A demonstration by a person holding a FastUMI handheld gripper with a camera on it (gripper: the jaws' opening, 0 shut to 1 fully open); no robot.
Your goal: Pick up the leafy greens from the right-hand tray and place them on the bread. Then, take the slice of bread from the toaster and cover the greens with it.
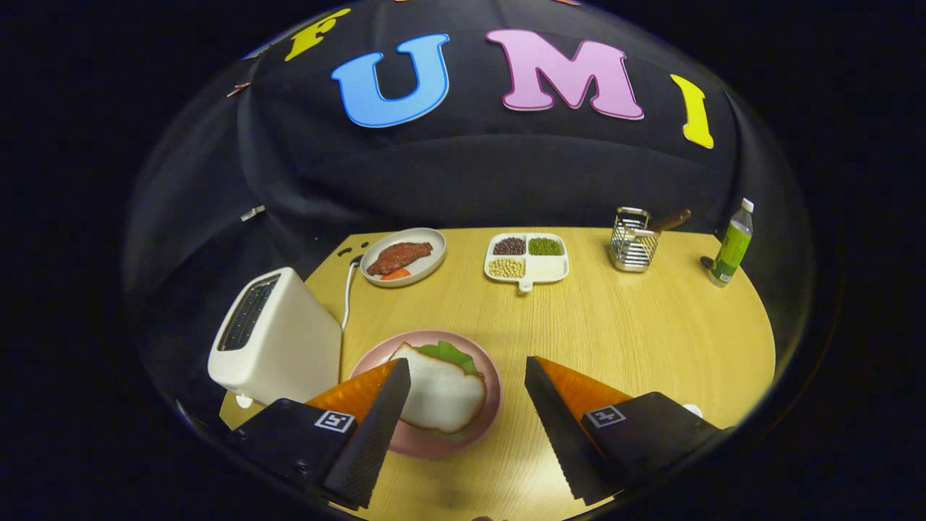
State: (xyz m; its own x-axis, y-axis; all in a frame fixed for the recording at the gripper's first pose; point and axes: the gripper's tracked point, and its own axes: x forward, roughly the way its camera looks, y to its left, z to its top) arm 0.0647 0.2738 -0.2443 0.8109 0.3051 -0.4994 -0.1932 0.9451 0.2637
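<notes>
Bread slice (pixel 443 394) lies on pink plate (pixel 489 376), leafy greens (pixel 450 354) peeking out at its far edge. Gripper (pixel 467 376) hovers above the near table (pixel 636 333), fingers spread wide, holding nothing; left finger overlaps plate. Toaster (pixel 271 340) just left of plate. Far: meat plate (pixel 405 257), divided bean tray (pixel 527 260), wire basket (pixel 635 240), green bottle (pixel 731 246).

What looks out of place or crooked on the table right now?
Little stands out. The top bread slice sits skewed, so the leafy greens poke out at its far edge. The open fingers hold nothing.
</notes>
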